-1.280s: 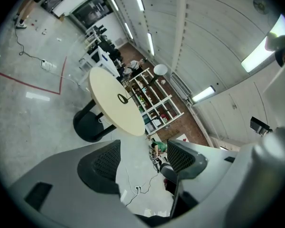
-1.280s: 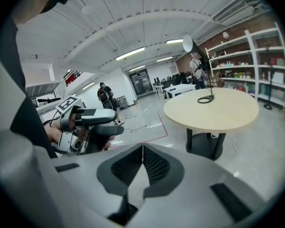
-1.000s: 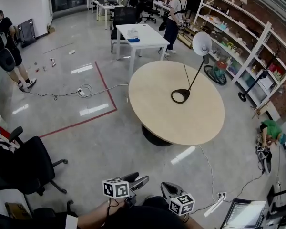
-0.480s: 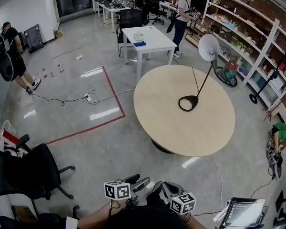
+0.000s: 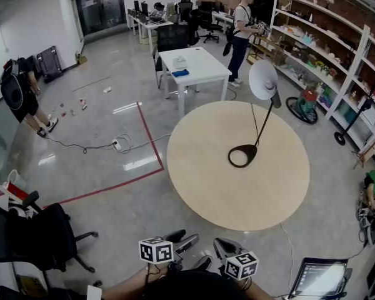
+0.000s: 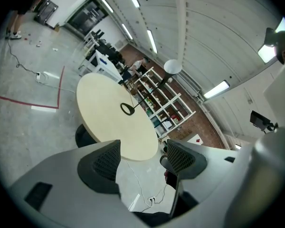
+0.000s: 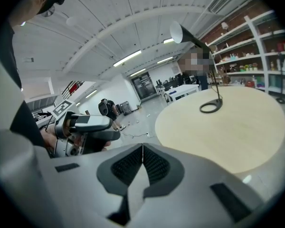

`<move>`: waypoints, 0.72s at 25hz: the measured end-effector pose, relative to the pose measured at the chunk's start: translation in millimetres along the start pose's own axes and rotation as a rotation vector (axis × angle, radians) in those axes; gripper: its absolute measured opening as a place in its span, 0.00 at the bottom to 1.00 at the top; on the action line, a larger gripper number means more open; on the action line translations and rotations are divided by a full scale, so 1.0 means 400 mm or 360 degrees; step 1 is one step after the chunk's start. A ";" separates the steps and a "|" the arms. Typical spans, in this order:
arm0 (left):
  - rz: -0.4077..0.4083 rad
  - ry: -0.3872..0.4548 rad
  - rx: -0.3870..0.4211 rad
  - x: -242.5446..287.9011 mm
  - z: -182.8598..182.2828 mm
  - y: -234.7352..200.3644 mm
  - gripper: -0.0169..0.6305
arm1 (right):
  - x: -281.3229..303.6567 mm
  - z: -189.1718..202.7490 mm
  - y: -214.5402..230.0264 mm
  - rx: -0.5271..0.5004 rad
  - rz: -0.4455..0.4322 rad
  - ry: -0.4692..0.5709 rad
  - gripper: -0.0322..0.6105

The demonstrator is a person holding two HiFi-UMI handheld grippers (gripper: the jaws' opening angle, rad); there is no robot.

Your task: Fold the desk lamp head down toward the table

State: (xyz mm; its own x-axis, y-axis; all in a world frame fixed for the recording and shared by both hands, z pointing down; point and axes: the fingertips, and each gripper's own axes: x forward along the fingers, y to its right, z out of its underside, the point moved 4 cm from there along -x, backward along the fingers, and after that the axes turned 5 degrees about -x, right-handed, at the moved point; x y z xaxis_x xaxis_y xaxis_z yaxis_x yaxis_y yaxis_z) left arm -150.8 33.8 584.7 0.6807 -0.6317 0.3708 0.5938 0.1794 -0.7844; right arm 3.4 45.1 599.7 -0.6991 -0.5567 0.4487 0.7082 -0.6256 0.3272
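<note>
The desk lamp stands on the round beige table (image 5: 200,186), right of its middle, on a black ring base (image 5: 240,156). A thin black stem leans up to the white round lamp head (image 5: 262,80), which is raised high and faces left. The ring base (image 6: 127,109) and lamp head (image 6: 172,67) show small in the left gripper view, and the lamp head (image 7: 178,32) and base (image 7: 209,107) appear in the right gripper view. Both grippers are held low near my body, well short of the table. My left gripper (image 5: 189,240) is open and empty. My right gripper (image 5: 217,247) is shut on nothing.
A white rectangular table (image 5: 194,64) and office chairs stand beyond the round table. Shelving (image 5: 325,49) runs along the right wall, with a person (image 5: 242,27) beside it. A black chair (image 5: 31,233) is at my left, a cable (image 5: 81,145) and red floor tape (image 5: 151,144) lie left of the table.
The round table and lamp have come slightly closer and shifted in the head view as my head moved. Both grippers stay low at the bottom edge, unchanged.
</note>
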 end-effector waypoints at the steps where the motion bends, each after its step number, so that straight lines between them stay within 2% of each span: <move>1: -0.0006 0.0000 -0.0001 0.019 -0.004 0.002 0.52 | 0.000 -0.004 0.022 0.0006 0.0000 0.0004 0.05; 7: -0.0025 -0.0016 0.0019 0.137 -0.020 0.039 0.52 | -0.011 -0.026 0.149 0.0053 0.0002 0.0017 0.05; 18: -0.0053 -0.0023 0.0010 0.238 -0.052 0.062 0.52 | -0.009 -0.051 0.261 0.0104 -0.0005 0.0026 0.06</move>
State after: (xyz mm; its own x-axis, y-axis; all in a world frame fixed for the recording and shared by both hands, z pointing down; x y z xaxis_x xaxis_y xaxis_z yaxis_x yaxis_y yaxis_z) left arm -80.1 -37.8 590.3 0.6665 -0.6266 0.4038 0.6189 0.1632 -0.7683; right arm 77.9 -29.4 615.2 -0.7023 -0.5640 0.4345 0.7108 -0.5903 0.3826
